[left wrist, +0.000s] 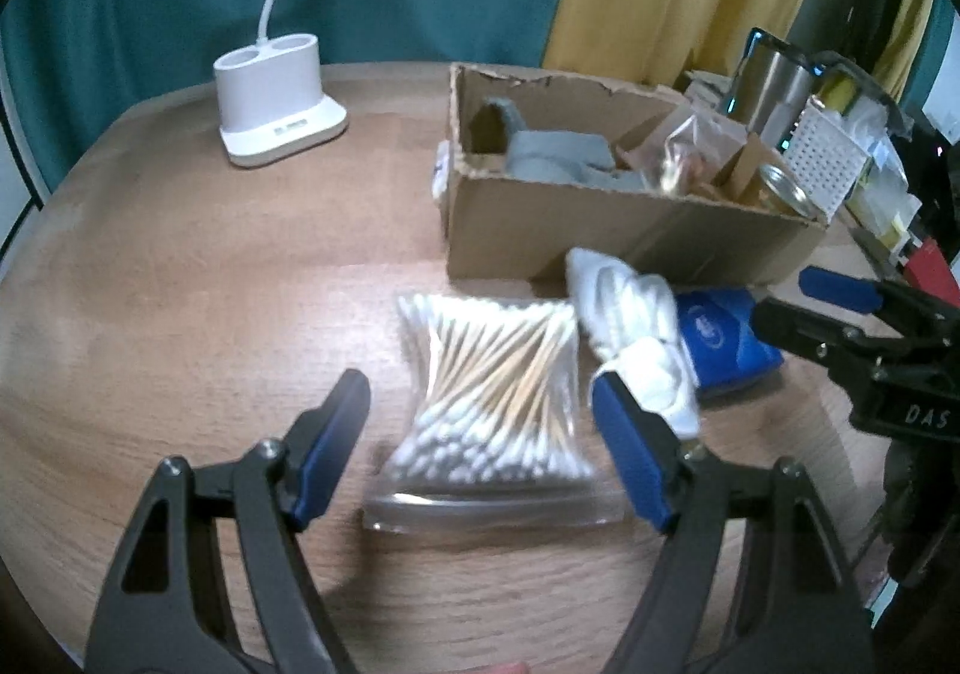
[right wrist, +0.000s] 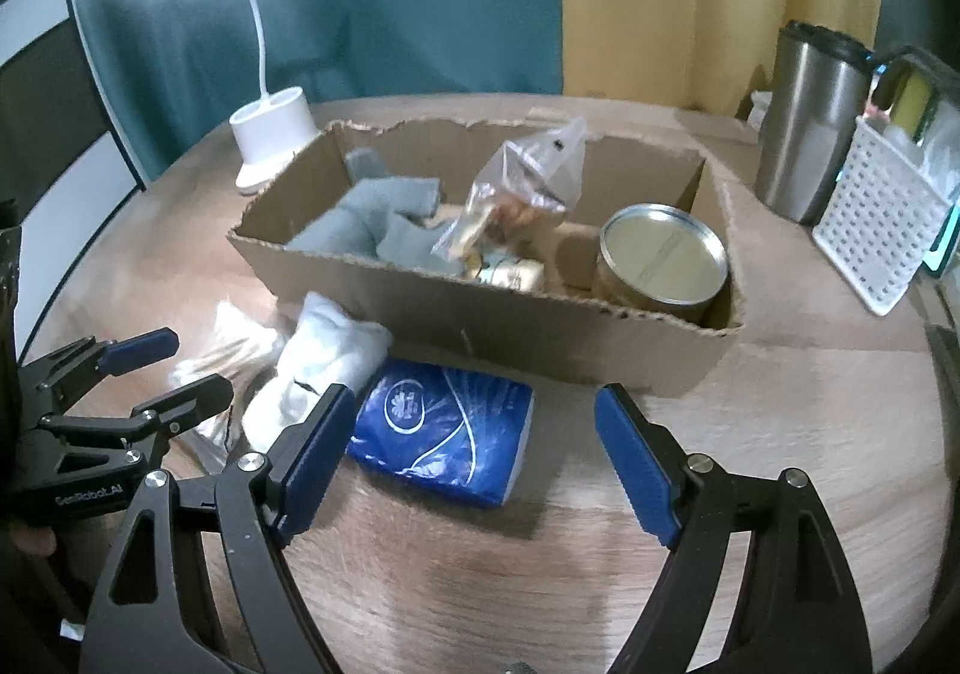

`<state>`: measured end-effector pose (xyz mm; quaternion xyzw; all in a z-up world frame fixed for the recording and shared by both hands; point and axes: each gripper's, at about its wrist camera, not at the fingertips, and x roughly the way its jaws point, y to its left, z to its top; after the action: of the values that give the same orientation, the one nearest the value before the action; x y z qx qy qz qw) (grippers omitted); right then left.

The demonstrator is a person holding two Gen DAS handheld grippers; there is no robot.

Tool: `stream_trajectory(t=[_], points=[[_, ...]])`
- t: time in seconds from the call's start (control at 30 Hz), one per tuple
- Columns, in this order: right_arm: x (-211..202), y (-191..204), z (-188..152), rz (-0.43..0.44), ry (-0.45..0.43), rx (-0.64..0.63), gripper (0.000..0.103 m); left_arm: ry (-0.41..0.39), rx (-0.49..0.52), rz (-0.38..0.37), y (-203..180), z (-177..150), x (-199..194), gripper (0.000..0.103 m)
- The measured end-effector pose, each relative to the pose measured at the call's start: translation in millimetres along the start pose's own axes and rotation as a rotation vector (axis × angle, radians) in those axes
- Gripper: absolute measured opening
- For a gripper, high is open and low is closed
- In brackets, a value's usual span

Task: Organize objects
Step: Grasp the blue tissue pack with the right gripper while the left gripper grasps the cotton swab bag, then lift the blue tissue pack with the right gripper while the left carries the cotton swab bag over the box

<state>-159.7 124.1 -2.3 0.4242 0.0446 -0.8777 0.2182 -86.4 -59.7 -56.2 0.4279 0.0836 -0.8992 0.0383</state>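
Observation:
A clear bag of cotton swabs (left wrist: pixel 495 398) lies on the wooden table, between the fingers of my open left gripper (left wrist: pixel 480 410), which hangs just above it. A white sock bundle (left wrist: pixel 636 326) lies to its right; it also shows in the right wrist view (right wrist: pixel 318 368). A blue tissue pack (right wrist: pixel 444 431) lies in front of the cardboard box (right wrist: pixel 480 326); it also shows in the left wrist view (left wrist: pixel 720 338). My right gripper (right wrist: pixel 474 452) is open and empty, its fingers on either side of the pack. The box holds grey socks (right wrist: pixel 384 230), a plastic snack bag (right wrist: pixel 522 194) and a round tin (right wrist: pixel 660 260).
A white lamp base (left wrist: pixel 276 98) with a cord stands at the back left. A steel travel mug (right wrist: pixel 810 122) and a white perforated basket (right wrist: pixel 882 236) stand to the right of the box, among clutter. Curtains hang behind the table.

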Motion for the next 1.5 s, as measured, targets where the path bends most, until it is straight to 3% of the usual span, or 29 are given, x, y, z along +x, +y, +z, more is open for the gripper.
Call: stream_trajectory(t=[0.53, 0.8, 1.0, 1.23, 1.5], points=[[41.8, 15.8, -5.3, 0.011, 0.095, -0.017, 0.084, 0.029, 0.036, 0.017, 3.0, -1.0, 22.6, 0.078], [47.7, 19.4, -4.4, -0.001, 0.102, -0.044, 0.084, 0.031, 0.063, 0.041, -0.1, 0.2, 26.5, 0.077], [45.6, 21.5, -6.1, 0.010, 0.091, -0.066, 0.070, 0.030, 0.085, 0.034, -6.5, -0.7, 23.4, 0.060], [34.5, 11.5, -11.0, 0.022, 0.084, -0.051, 0.059, 0.021, 0.069, 0.020, -12.8, 1.0, 13.3, 0.056], [15.8, -3.4, -14.3, 0.012, 0.057, -0.021, 0.057, -0.021, 0.067, 0.023, -19.6, 6.5, -3.1, 0.056]])
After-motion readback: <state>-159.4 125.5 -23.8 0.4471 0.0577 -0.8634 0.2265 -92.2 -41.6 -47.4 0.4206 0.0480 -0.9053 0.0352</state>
